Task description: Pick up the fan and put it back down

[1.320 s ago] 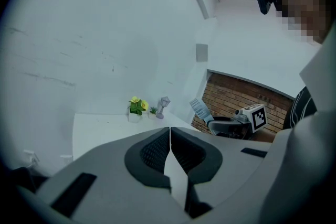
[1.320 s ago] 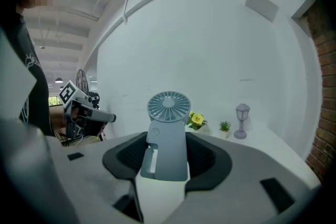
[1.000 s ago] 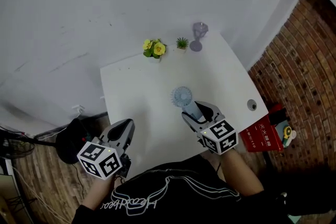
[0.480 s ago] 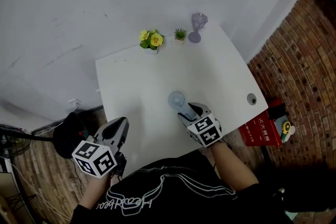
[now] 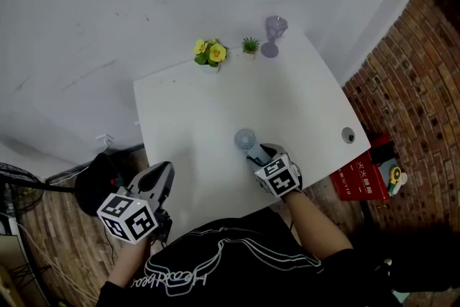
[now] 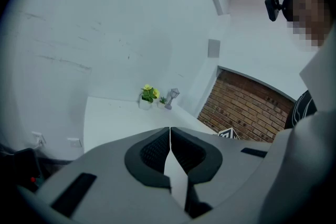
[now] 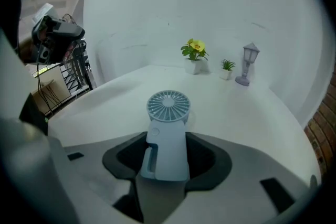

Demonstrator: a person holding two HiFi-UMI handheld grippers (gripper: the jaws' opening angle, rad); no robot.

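A small light-blue hand fan (image 7: pixel 168 134) with a round grille head (image 5: pixel 245 139) sits between the jaws of my right gripper (image 5: pixel 260 153), which is shut on its handle. The fan hangs just over the white table (image 5: pixel 194 118), near the front edge, head pointing away from me. In the right gripper view the handle fills the gap between the dark pads (image 7: pixel 207 157). My left gripper (image 5: pixel 159 180) is off the table's front left corner, shut with nothing in it; its pads (image 6: pixel 157 152) meet in the left gripper view.
At the table's far edge stand a pot of yellow flowers (image 5: pixel 209 54), a tiny green plant (image 5: pixel 249 47) and a small grey lantern (image 5: pixel 272 34). A round hole (image 5: pixel 348 134) is near the right edge. A brick wall (image 5: pixel 410 68) and a red box (image 5: pixel 357 180) lie to the right.
My right gripper has sunk toward the table with the fan still in it, and the fan's head is now lower and closer to the front edge. The left gripper has barely shifted.
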